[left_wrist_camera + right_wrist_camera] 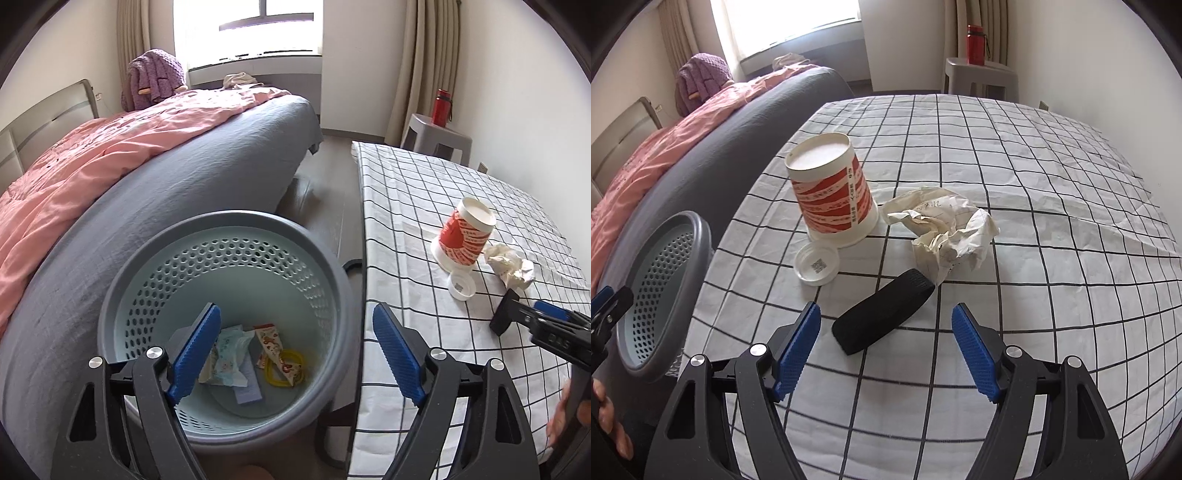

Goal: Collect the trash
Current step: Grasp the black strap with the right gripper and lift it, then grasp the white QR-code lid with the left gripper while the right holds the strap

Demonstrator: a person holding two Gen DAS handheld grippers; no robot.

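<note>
The bin (221,295) sits beside the table (424,192), with wrappers (236,354) inside. An upside-down red and white cup (833,192) stands near crumpled paper (945,229). Left claw (295,350) tilts down over the bin, wide open, empty. Right claw (886,350) tilts down over a black strap (882,317), open, empty.

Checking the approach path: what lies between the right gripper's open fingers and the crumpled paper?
A black strap-like piece lies flat on the checked cloth, between the right gripper and crumpled paper, in the right wrist view.
</note>
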